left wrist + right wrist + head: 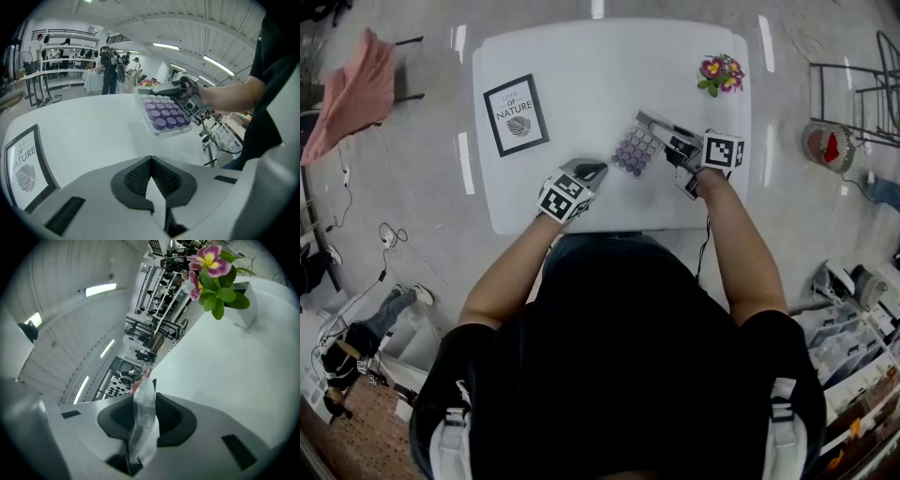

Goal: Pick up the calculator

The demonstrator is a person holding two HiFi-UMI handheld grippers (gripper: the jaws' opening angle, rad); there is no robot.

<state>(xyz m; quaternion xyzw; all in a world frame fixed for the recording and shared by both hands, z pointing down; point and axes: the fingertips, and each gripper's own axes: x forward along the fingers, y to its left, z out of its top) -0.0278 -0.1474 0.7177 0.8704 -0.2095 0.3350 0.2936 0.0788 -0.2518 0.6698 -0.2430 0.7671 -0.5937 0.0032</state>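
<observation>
The left hand-held gripper [586,173] is nearest the person, over the near edge of the white table [581,56]. In its own view its jaws [150,161] are pressed together at the tips with nothing between them.

To its right and a little farther out, the right hand-held gripper [661,131] pinches the calculator [635,150] by one edge. In the right gripper view that clear plastic edge [143,413] stands between the dark pads [171,420], which are closed on it.

The left gripper view shows the calculator [164,115] tilted and held clear of the table, with the right hand-held gripper [180,91] clamped on its far side. It has a transparent casing and rows of round purple keys, which face up and toward the left hand-held gripper.

Farther out on the table's left part lies a black-framed print [517,114] with a leaf drawing and the word "NATURE"; it also shows at the lower left of the left gripper view [23,164].

At the far right corner stands a small bunch of pink and yellow flowers [721,73] with green leaves, seen close in the right gripper view [211,273]; it sits well apart from the calculator.

Beyond the table's left side, a pink cloth [356,89] hangs over what looks like a chair.
</observation>
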